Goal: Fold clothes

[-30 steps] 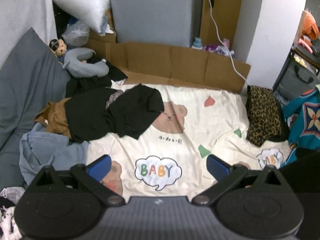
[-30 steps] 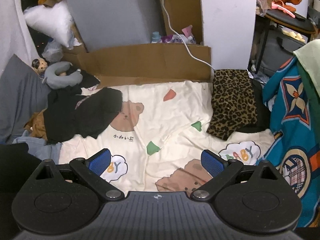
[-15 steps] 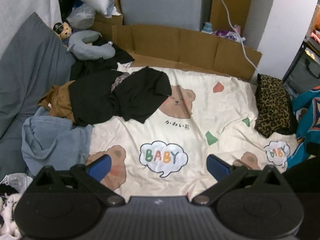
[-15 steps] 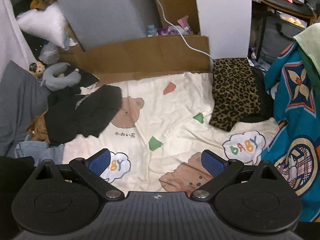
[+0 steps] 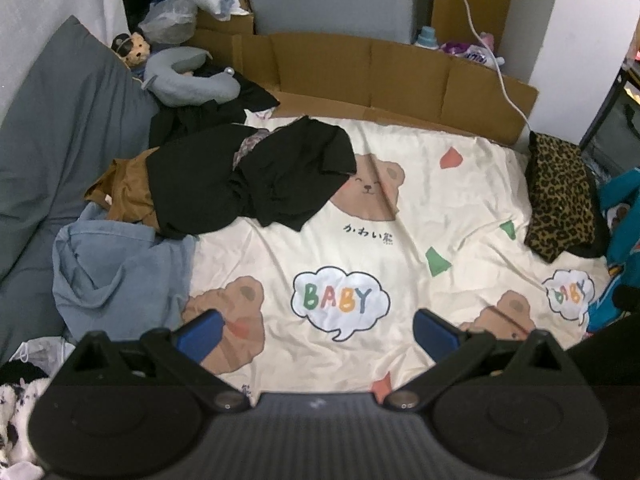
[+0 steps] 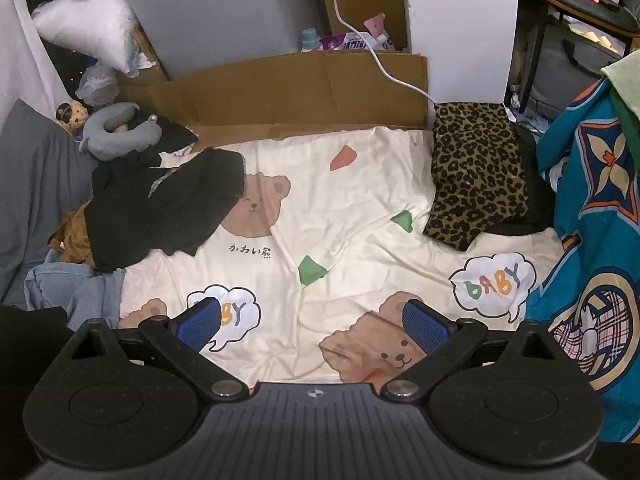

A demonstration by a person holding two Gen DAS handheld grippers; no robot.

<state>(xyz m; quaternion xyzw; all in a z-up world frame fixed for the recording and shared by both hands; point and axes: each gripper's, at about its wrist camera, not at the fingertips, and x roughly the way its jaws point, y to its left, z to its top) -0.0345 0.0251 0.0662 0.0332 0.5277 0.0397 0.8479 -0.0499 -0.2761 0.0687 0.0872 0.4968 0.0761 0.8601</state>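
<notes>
Cream cotton sheet (image 5: 400,240), printed with bears and "BABY" clouds, is the work surface; we log it as spread flat and lightly creased. On its left edge we record a heap of unfolded clothes: a black garment (image 5: 280,176) on top, a brown garment (image 5: 124,196) beneath it, and a blue denim piece (image 5: 116,264) nearest the camera, all touching. At the sheet's right edge we list a leopard-print garment (image 6: 476,168), folded, lying on something black. A grey neck pillow (image 5: 188,80) and a small plush toy (image 5: 134,48) sit behind the heap; a cardboard wall (image 6: 300,92) borders the far side. Our left gripper (image 5: 316,330) and right gripper (image 6: 316,322) both hover over the sheet's near edge, fingers spread wide, holding nothing.
</notes>
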